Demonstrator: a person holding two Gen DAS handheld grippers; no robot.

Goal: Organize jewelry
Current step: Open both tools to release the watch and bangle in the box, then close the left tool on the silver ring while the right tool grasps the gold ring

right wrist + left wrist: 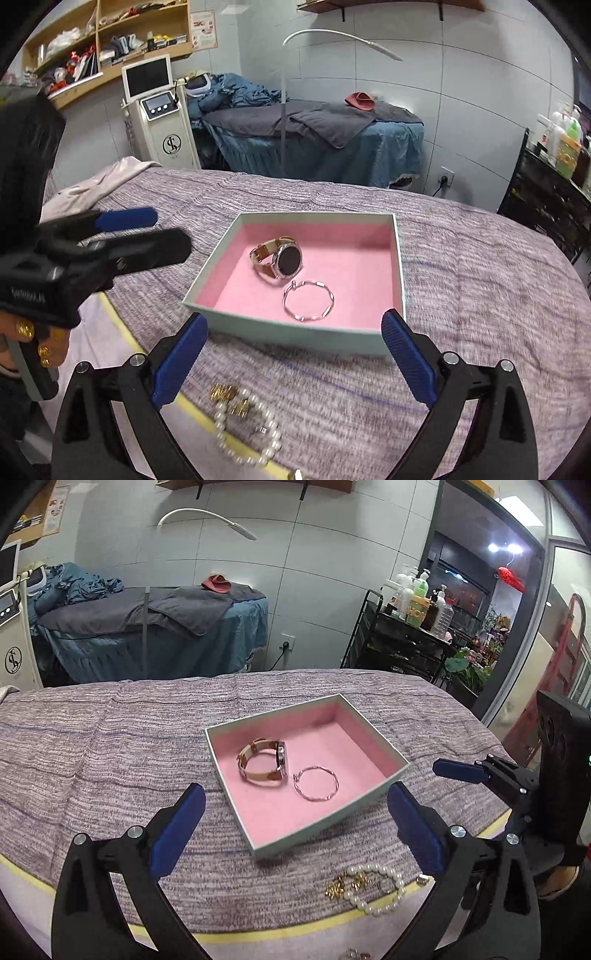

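Left wrist view shows your left hand-held gripper (295, 827) wide and empty, as is your right hand-held gripper (295, 354). Just below their tips lies the pearl bracelet (380, 890), tangled with gold pieces (340, 886) near the bed's edge (258, 932); a careless pinch could drag them off.

Background items, non-task:
- Massage bed (314, 147), blue skirted cover, grey towel (325, 122) spread on top, red cloth (360, 100) near its far end.
- Cream floor-standing machine (162, 122) with screen, left of the bed.
- Wooden wall shelves (110, 40), cluttered.
- Black trolley (402, 635) carrying bottles (421, 598).
- Wall socket (287, 641), plug inserted.
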